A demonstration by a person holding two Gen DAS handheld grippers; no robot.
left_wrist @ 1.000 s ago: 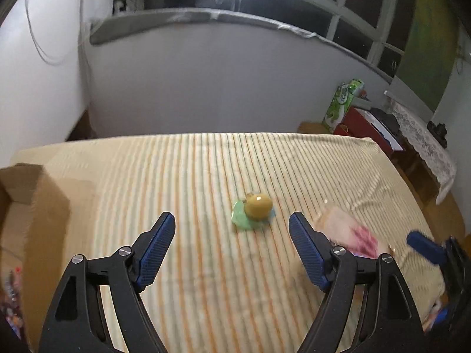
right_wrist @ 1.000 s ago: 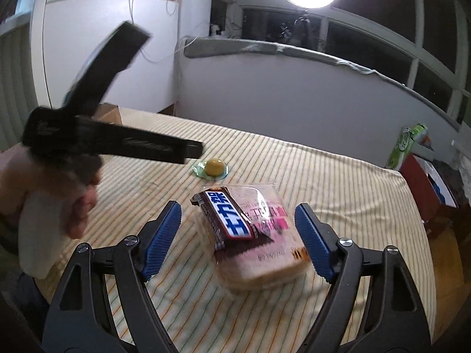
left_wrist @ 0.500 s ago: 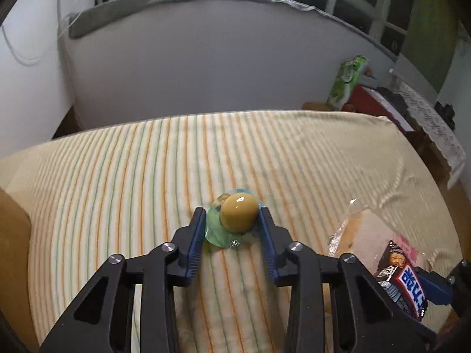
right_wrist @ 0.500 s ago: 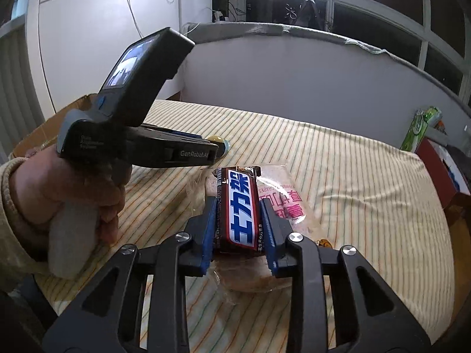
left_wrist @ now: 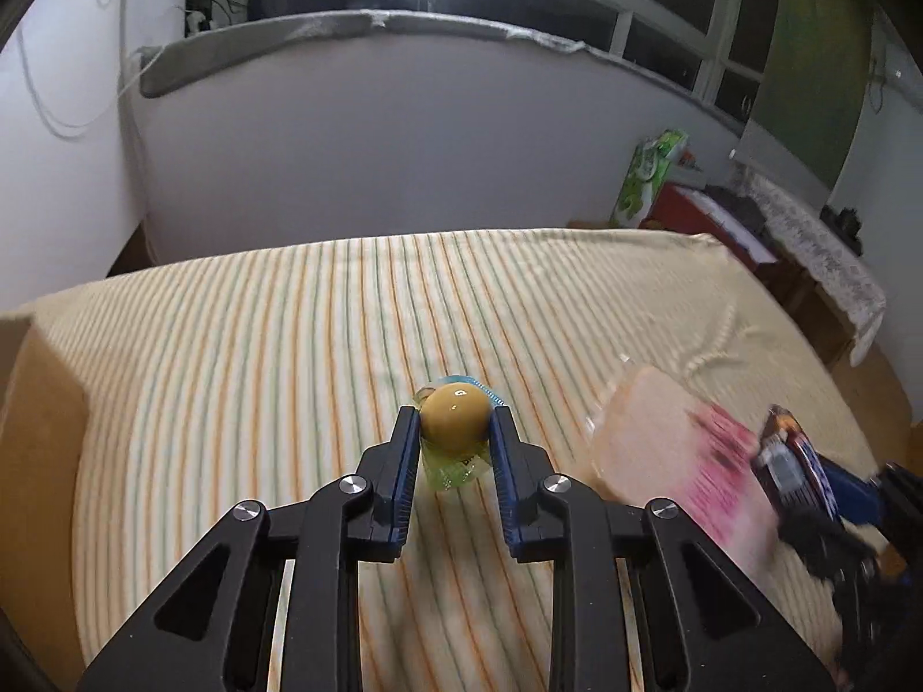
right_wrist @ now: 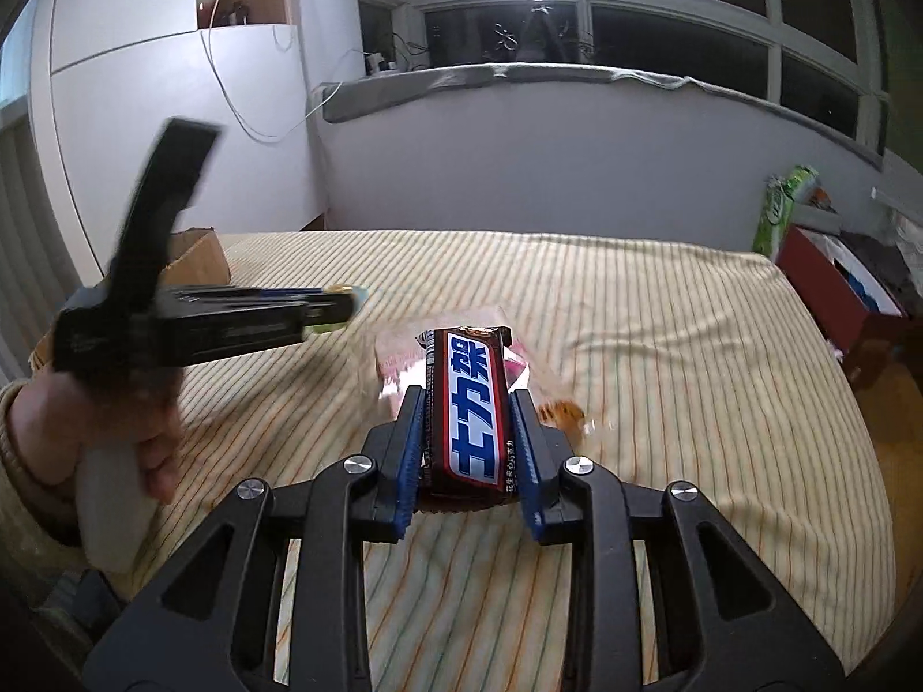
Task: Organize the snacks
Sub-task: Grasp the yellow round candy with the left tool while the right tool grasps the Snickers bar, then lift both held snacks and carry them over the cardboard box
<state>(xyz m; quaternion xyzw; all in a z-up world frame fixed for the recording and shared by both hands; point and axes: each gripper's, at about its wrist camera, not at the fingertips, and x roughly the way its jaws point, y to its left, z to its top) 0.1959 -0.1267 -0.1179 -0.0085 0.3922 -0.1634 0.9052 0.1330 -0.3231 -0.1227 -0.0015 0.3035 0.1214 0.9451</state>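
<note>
Pinching going on at both ends: the yellow jelly cup point(left_wrist: 453, 416) is squeezed between the left tongs point(left_wrist: 451, 432) above the striped table point(left_wrist: 242, 369), and the chocolate bar point(right_wrist: 470, 403) is clamped lengthwise in the right tongs point(right_wrist: 468, 409). A clear-wrapped bread pack point(left_wrist: 669, 455) is seen lying right beside, pretty blurred.

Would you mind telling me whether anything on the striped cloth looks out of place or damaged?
Nothing stands out. The left tongs hold the jelly cup, the right tongs hold the chocolate bar, and the bread packet looks intact.
</note>
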